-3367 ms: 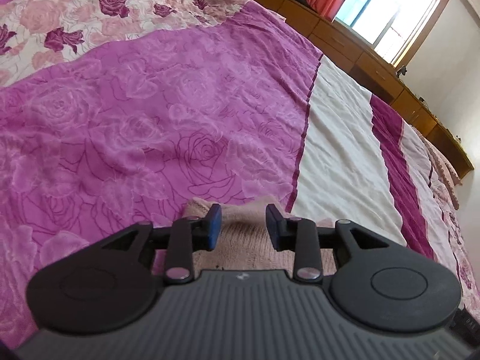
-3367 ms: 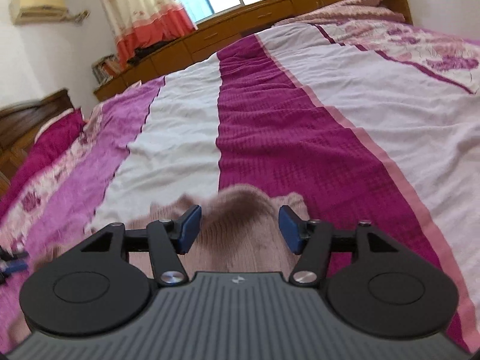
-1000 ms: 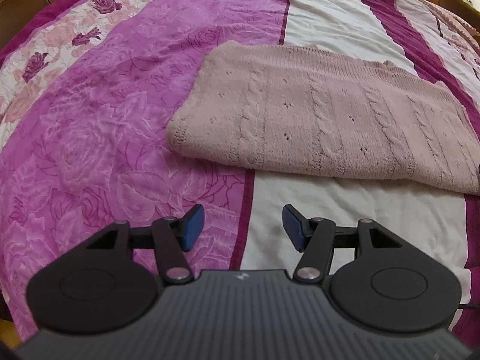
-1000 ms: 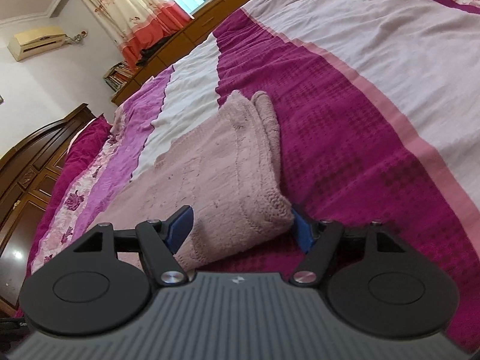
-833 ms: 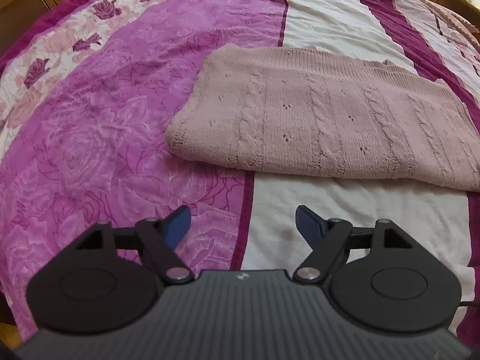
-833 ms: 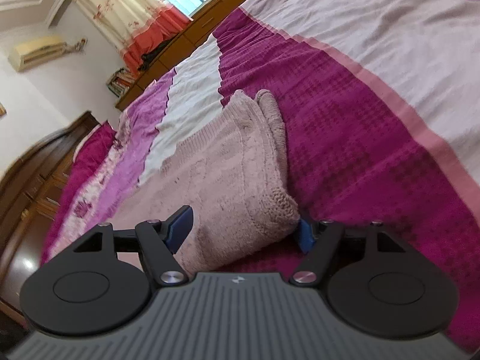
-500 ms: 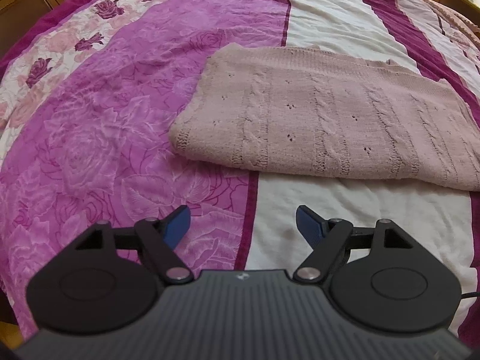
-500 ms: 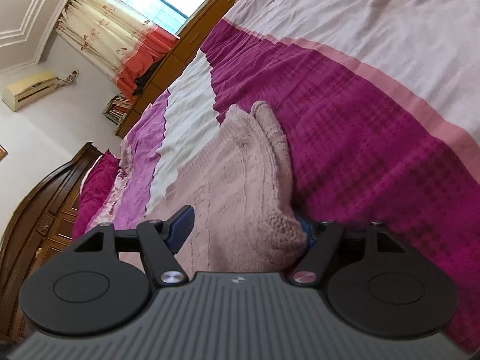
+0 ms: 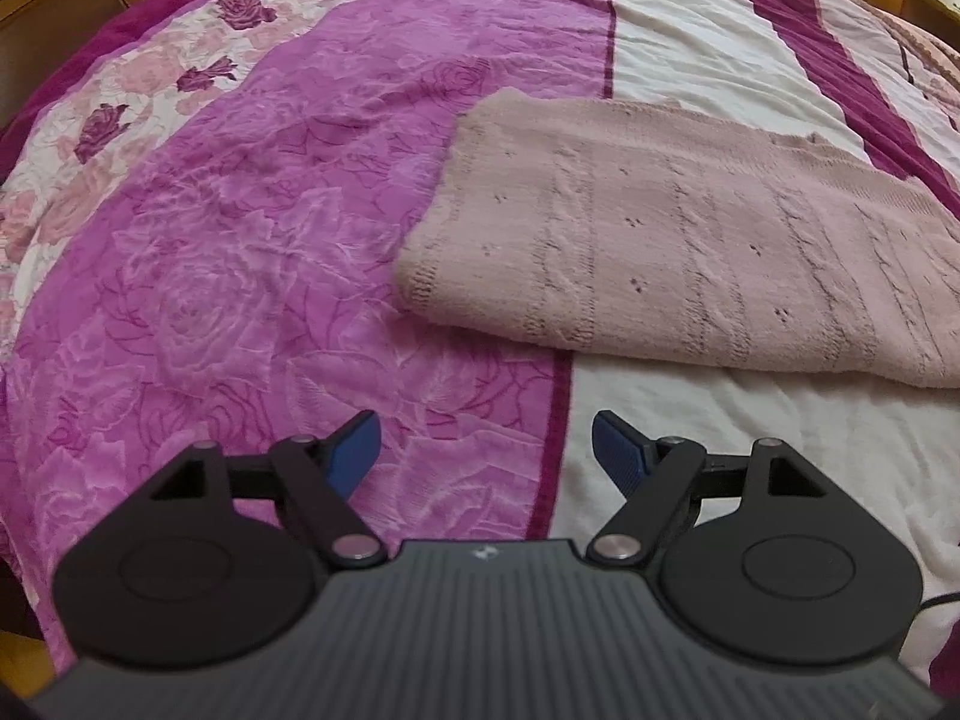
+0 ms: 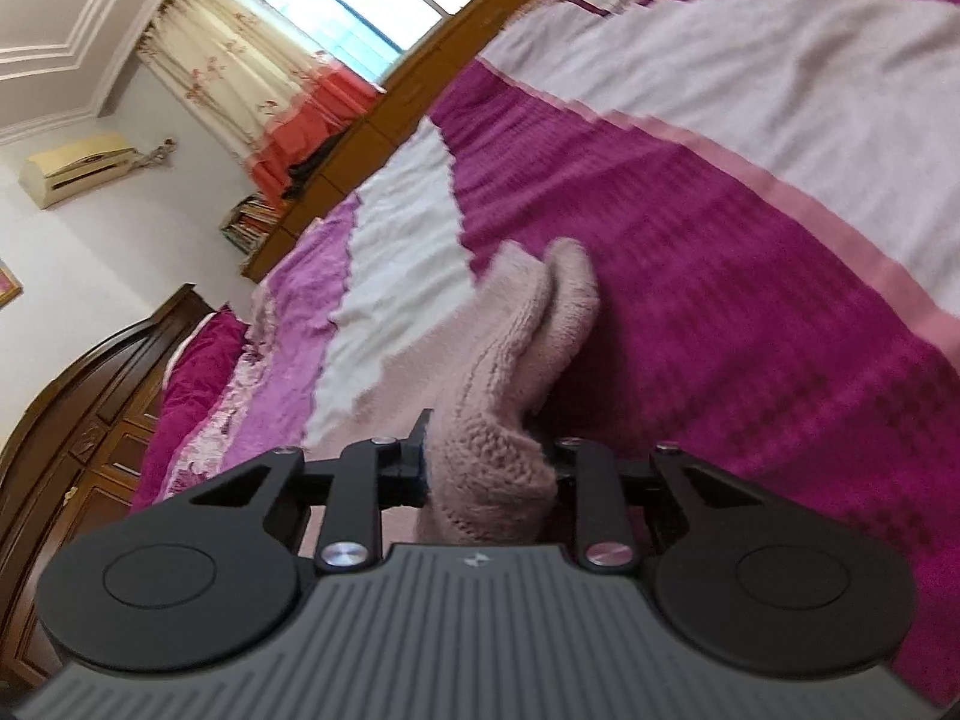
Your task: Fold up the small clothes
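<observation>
Knitwear first, from the left wrist view: a dusty-pink cable-knit sweater (image 9: 690, 252) lies already folded into a long flat band on the bed (image 9: 240, 228), straddling the line where the purple rose print meets the white stripe. My left gripper (image 9: 486, 450) hovers short of its near edge with the fingers spread wide and nothing between them, bare quilt underneath. On this side I have plenty of open bedspread to the left and toward me, and the sweater's left end is free and rounded, an easy place to slide under.

From the right wrist view, the right gripper (image 10: 489, 468) has the sweater's (image 10: 498, 420) right end bunched between its fingers, which are closing on the doubled knit; the pads look to be pressing on it already. That end stands up off the magenta stripe (image 10: 750, 312).

I judge the step in hand is taking the right end to carry it over toward the left. To do it well I'd make sure both layers are caught, lift just enough to clear the knit, and keep the edges lined up. The dark wooden cabinets (image 10: 90, 420) stand far off, so nothing crowds the swing.
</observation>
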`<action>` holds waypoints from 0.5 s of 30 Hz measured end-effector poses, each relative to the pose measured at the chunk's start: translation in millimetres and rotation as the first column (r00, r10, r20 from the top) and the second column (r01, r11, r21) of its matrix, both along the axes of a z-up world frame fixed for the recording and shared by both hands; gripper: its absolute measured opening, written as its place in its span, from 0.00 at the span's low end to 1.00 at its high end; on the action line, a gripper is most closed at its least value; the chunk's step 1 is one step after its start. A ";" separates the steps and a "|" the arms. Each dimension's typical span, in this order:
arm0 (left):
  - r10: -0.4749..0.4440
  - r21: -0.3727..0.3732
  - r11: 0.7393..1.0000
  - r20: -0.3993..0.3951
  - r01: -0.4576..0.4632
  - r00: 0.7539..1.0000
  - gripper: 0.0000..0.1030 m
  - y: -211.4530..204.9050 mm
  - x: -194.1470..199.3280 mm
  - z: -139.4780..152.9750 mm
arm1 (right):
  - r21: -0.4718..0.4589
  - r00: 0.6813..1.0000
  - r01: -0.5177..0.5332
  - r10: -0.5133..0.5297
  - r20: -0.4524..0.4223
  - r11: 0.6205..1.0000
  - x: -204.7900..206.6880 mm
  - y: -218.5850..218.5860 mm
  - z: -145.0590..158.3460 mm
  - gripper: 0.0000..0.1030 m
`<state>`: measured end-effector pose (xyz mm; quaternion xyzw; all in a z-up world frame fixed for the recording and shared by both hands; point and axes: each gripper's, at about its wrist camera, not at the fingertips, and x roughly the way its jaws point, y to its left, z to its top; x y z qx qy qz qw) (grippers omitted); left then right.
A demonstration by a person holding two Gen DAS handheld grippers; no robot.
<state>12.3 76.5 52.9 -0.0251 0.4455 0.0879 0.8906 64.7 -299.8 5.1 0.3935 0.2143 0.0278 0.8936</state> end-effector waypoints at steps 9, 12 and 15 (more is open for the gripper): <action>-0.005 0.028 1.000 0.001 0.005 1.000 0.77 23.6 9.2 14.5 | -0.020 0.996 -0.054 0.055 0.066 0.998 11.9 29.3 47.7 0.26; 0.004 0.041 0.999 0.021 -0.005 1.000 0.77 32.7 12.6 21.1 | -0.038 0.993 -0.078 0.081 0.090 0.996 15.2 45.7 65.4 0.26; 0.030 0.023 0.999 0.025 -0.031 0.999 0.77 45.4 15.6 24.2 | -0.051 0.988 -0.101 0.106 0.112 0.994 18.6 63.6 80.6 0.26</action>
